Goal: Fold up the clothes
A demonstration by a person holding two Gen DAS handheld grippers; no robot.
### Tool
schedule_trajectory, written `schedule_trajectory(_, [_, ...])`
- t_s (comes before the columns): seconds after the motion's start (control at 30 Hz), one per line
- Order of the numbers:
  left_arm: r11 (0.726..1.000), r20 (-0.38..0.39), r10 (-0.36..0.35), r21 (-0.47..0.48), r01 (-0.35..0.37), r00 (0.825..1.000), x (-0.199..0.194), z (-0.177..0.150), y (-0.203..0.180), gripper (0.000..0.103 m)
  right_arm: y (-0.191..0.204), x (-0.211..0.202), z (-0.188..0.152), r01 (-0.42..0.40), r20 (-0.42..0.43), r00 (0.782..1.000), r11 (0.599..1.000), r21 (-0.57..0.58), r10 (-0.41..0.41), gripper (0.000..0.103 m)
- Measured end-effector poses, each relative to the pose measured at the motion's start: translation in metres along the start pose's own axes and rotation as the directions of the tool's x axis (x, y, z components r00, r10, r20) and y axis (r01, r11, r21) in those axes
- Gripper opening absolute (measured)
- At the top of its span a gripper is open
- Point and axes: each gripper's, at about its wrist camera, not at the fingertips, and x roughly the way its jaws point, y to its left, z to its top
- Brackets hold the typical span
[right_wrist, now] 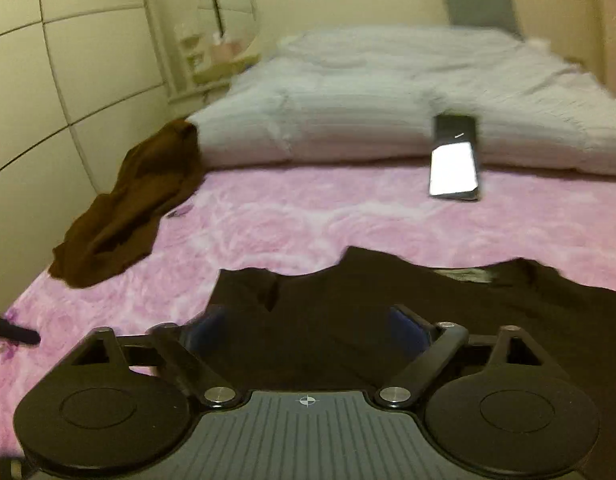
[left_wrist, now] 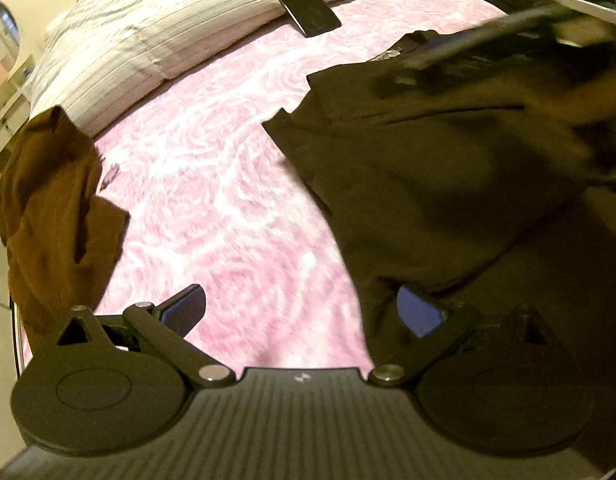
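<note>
My left gripper has its fingers spread wide; the left finger hangs over bare bedding, while the right one sits against the edge of the black shirt, pinching nothing. My right gripper is spread wide too, both fingers low over the shirt's dark cloth; I cannot tell whether they touch it. The surface is a bed with a pink swirl-patterned blanket, a pale striped duvet bunched at the far end, cream walls beyond. A phone leans against the duvet. A brown garment lies crumpled at the bed's left edge, well apart from both grippers.
</note>
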Motion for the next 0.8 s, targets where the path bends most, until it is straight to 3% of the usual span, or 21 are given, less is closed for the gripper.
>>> schedule_trajectory(0.13, [0.99, 0.066, -0.023, 0.14, 0.014, 0.998, 0.016, 0.024, -0.003, 0.09, -0.032, -0.034, -0.013, 0.1, -0.052, 0.994, 0.991, 0.087, -0.096, 0.088])
schedule_trajectory(0.2, [0.974, 0.104, -0.038, 0.227, 0.014, 0.994, 0.026, 0.041, -0.01, 0.079, -0.058, -0.053, -0.016, 0.171, -0.076, 0.984, 0.976, 0.132, -0.162, 0.088])
schedule_trajectory(0.33, [0.969, 0.099, -0.078, 0.242, 0.052, 0.992, 0.06, 0.08, -0.017, 0.039, -0.105, -0.093, -0.024, 0.301, -0.127, 0.952, 0.93, 0.211, -0.28, 0.088])
schedule_trajectory(0.5, [0.961, 0.092, -0.126, 0.259, 0.099, 0.988, 0.102, 0.128, -0.026, 0.036, -0.149, -0.124, -0.044, 0.399, -0.156, 0.915, 0.885, 0.24, -0.371, 0.088])
schedule_trajectory(0.7, [0.979, -0.066, -0.196, 0.047, 0.2, 0.978, 0.161, 0.154, -0.014, 0.035, -0.182, -0.131, -0.065, 0.453, -0.186, 0.889, 0.861, 0.232, -0.418, 0.088])
schedule_trajectory(0.73, [0.978, -0.082, -0.206, 0.019, 0.208, 0.975, 0.167, 0.156, -0.013, 0.032, -0.186, -0.13, -0.067, 0.465, -0.195, 0.882, 0.857, 0.223, -0.428, 0.088])
schedule_trajectory(0.8, [0.976, -0.079, -0.219, 0.002, 0.22, 0.973, 0.169, 0.157, -0.013, 0.017, -0.192, -0.129, -0.073, 0.49, -0.211, 0.867, 0.847, 0.205, -0.45, 0.088])
